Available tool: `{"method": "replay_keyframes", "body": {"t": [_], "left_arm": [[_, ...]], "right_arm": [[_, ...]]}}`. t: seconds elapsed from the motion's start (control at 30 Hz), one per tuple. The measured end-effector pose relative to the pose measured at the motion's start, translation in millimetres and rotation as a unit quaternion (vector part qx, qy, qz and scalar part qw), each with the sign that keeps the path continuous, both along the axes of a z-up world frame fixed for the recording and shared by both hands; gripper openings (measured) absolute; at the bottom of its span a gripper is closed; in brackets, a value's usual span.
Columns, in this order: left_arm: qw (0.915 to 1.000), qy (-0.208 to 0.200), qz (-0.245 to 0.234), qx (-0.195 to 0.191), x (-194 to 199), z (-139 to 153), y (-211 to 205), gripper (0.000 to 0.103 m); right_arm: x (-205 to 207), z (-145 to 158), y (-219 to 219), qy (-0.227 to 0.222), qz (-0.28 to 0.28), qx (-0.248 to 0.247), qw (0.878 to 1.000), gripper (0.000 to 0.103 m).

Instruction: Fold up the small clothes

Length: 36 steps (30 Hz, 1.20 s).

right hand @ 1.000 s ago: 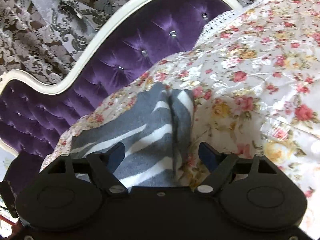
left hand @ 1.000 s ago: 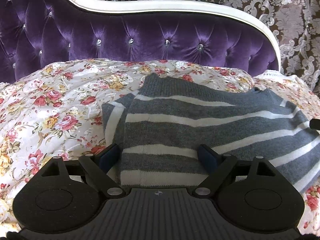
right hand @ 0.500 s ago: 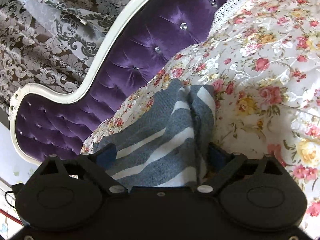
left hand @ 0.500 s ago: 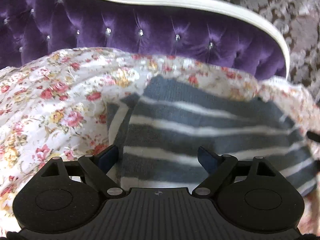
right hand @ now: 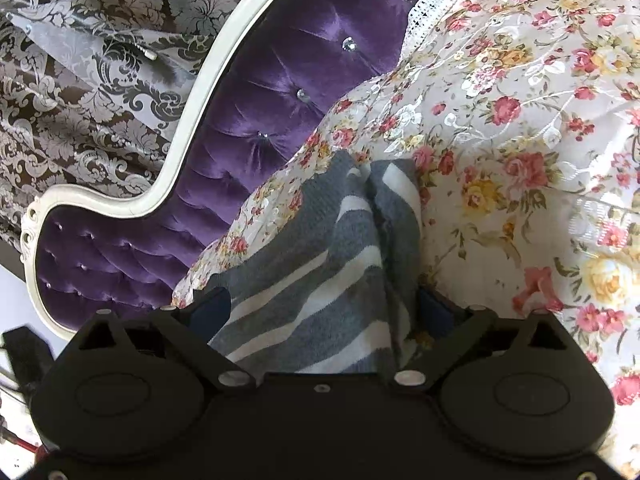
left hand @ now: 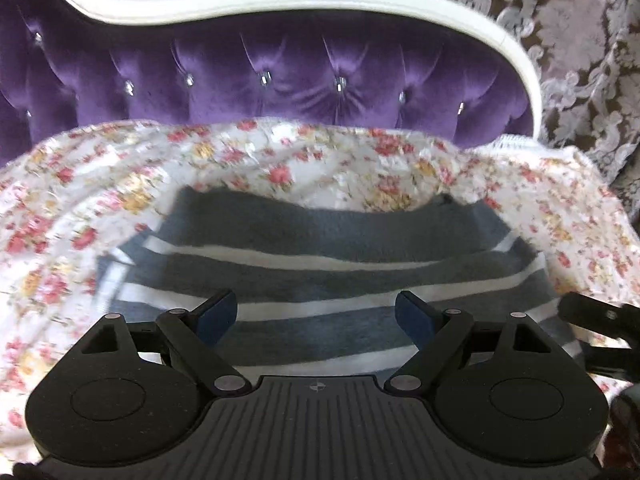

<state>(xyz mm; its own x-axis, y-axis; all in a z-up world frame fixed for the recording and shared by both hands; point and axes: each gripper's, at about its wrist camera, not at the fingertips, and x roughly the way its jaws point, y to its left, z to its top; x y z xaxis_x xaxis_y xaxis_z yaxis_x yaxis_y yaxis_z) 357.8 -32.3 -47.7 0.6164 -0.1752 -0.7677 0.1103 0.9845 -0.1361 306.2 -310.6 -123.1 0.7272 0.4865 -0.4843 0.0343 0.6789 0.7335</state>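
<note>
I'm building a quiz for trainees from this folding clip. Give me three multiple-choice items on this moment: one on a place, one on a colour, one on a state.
1. Where does the striped sweater lie?
A. on the floral bedspread
B. on a wooden floor
C. hung on the headboard

2. What colour is the tufted headboard?
A. green
B. purple
C. red

3. How do the jaws of the left gripper stand?
A. clamped on a sleeve
B. shut on nothing
C. wide apart, gripping nothing

Key: 1 A, floral cloth surrounds the sweater; 2 B, purple velvet with a white frame; 3 C, the pads stand apart over the flat sweater.
</note>
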Motion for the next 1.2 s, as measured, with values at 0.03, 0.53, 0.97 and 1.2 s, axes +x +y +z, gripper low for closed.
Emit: {"method": "replay_keyframes", "body": {"t": [0.03, 0.53, 0.97, 1.2], "left_arm": [[1.0, 0.007, 0.003, 0.004, 4.7, -6.7, -3.2, 0.086], [0.9983, -0.019, 0.02, 0.052, 16.3, -36.8, -19.3, 0.103], [0.9984, -0.022, 0.016, 0.05, 16.4, -38.3, -18.9, 0.103], [0.9996, -0.012, 0.009, 0.022, 13.3, -24.8, -5.0, 0.096]], "right_arm": [[0.1, 0.2, 1.2, 0.0, 0.001, -0.002, 1.0, 0.099], [2.9, 0.3, 8.9, -0.009, 0.028, -0.015, 0.999, 0.103], [7.9, -11.5, 2.5, 0.03, 0.022, -0.001, 0.999, 0.033], [4.9, -1.3, 9.8, 0.008, 0.025, -0.028, 0.999, 0.03]]}}
